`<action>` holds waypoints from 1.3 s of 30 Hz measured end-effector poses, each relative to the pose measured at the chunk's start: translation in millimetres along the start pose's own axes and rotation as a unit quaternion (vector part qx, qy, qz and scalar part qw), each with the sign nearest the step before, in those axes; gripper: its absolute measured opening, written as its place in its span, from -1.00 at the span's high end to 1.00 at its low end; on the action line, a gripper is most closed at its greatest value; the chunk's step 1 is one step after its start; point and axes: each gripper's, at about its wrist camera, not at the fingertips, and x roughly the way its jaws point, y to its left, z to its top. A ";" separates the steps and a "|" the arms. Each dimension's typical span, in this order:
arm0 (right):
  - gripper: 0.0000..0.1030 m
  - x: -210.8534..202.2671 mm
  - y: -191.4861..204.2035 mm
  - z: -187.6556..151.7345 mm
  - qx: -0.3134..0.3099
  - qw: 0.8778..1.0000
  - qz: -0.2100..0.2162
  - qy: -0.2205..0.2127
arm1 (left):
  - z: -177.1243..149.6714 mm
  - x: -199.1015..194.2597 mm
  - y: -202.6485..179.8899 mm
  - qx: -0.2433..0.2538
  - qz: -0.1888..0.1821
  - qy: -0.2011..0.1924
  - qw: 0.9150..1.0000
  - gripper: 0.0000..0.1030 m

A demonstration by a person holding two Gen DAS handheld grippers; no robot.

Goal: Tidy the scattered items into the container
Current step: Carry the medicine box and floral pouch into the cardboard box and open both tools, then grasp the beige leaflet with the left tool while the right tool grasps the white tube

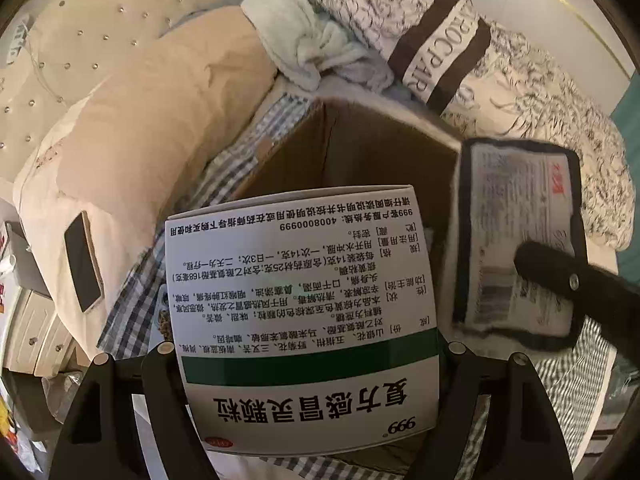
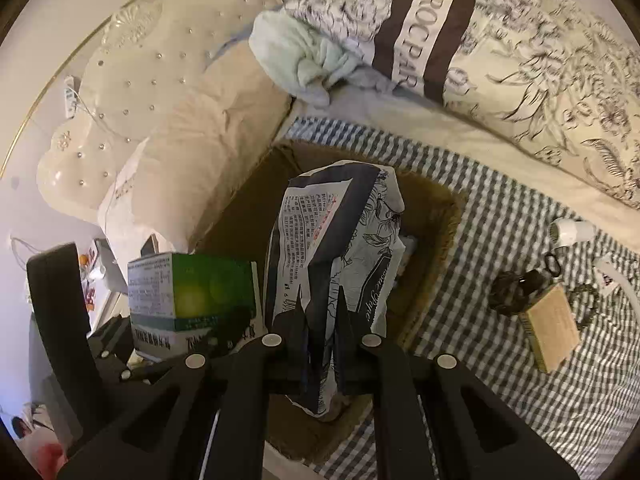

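Both hand-held grippers tilted down over box (image 1: 360, 148) — L (image 1: 304, 356) grips medicine carton (image 1: 296, 280), R (image 2: 322, 344) pinches packet (image 2: 336, 248).

Counting now: one cardboard box (image 2: 432, 216) at centre. One medicine carton (image 1: 300, 304) on the left, one soft packet (image 2: 336, 248) on the right. Two pillows far off: one beige (image 1: 160, 128), one floral (image 2: 540, 80). One phone (image 1: 82, 262) left. One wooden block (image 2: 554, 330) lying right.
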 end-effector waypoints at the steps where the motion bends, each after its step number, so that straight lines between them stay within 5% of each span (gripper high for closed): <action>1: 0.83 5.5 -0.6 1.6 0.004 1.000 -0.001 0.001 | -0.8 3.1 -0.1 0.002 0.002 0.002 1.000 -0.58; 8: 0.73 22.8 -2.7 13.6 0.010 1.000 0.008 0.006 | 3.0 29.4 3.2 0.000 0.017 0.037 0.999 -0.67; 12: 0.08 18.5 -3.1 17.9 0.013 1.000 0.008 -0.004 | 5.9 36.1 2.6 -0.006 0.031 0.053 0.998 -0.77; 25: 0.06 -17.5 -38.1 18.4 0.046 0.998 -0.004 -0.046 | 20.5 17.5 -22.7 0.021 0.034 0.023 0.999 -0.89; 33: 0.06 -80.4 -95.6 -0.8 0.099 0.990 -0.043 -0.085 | 23.3 -9.6 -100.2 0.071 -0.008 0.001 0.997 -0.90; 39: 0.06 -139.3 -166.3 -35.2 0.171 0.974 -0.094 -0.117 | 3.4 -24.0 -198.7 0.162 -0.059 -0.005 0.985 -0.91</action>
